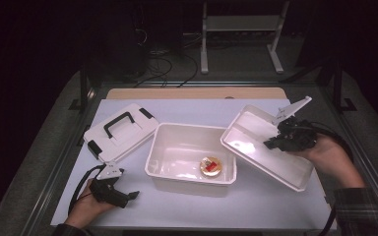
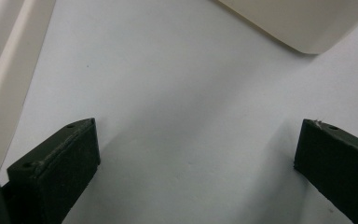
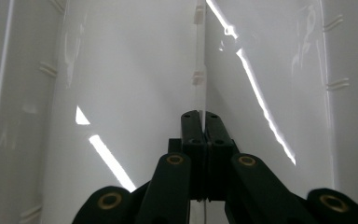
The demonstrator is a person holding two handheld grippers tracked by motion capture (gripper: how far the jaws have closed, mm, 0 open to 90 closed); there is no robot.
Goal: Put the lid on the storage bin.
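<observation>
The landmark here is the deep white plastic storage box, which stands open in the middle of the pale counter. In its bottom, toward its right wall, lies a small round gold-rimmed item with a red centre; what it is cannot be made out.

The right tool is clamped shut on a shallow white plastic insert tray. The right gripper view shows the two black jaws pinched together on a thin upright rib that divides the tray. The tray hangs tilted just right of the box, with its low corner over the box's right rim and its far end raised.

The left tool rests on the counter in front of the box's left corner. Its jaws stand wide apart with nothing between them.

The flat white lid with a black carry handle and black clips lies on the counter just left of the box, apart from it.

Judging from this layout, the lid is already off and the tray is out of the box. Whether the tray is leaving or going back in cannot be told. It has yet to be set down, and the round item lies untouched.
</observation>
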